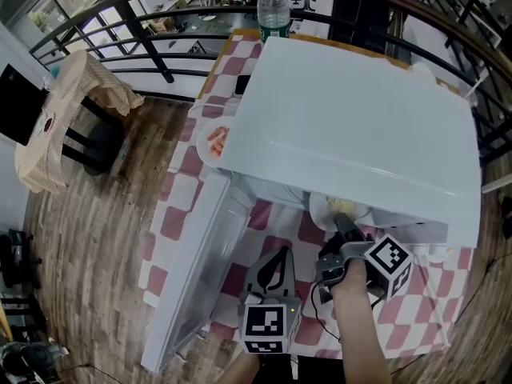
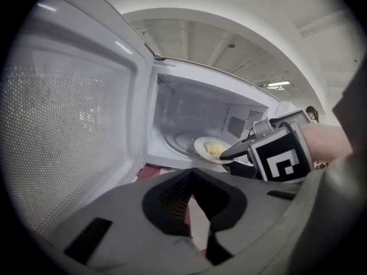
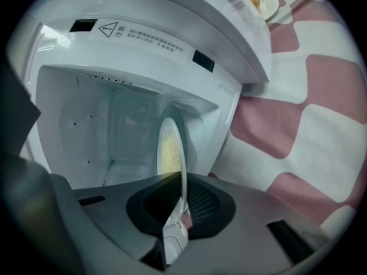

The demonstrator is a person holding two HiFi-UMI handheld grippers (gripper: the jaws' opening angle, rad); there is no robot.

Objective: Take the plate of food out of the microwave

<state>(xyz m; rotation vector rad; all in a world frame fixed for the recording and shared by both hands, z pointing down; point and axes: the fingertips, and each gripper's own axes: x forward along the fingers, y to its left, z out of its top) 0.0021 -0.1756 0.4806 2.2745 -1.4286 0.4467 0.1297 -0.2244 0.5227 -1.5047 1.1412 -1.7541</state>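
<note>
The right gripper [image 3: 182, 179] is clamped on the rim of the plate [image 3: 163, 129], seen edge-on at the centre of its view, in the mouth of the microwave [image 1: 360, 118]. Yellow food [image 3: 168, 153] lies on it. The left gripper [image 2: 192, 169], lower centre, is closed and empty, beside the open door [image 2: 69, 125].

The head view looks steeply down on the white box-shaped microwave [image 1: 360, 110]. Both gripper views sit close before its open front, facing inward (the right one rolled sideways); all three share the white round plate of yellow food [image 1: 340, 208].
</note>
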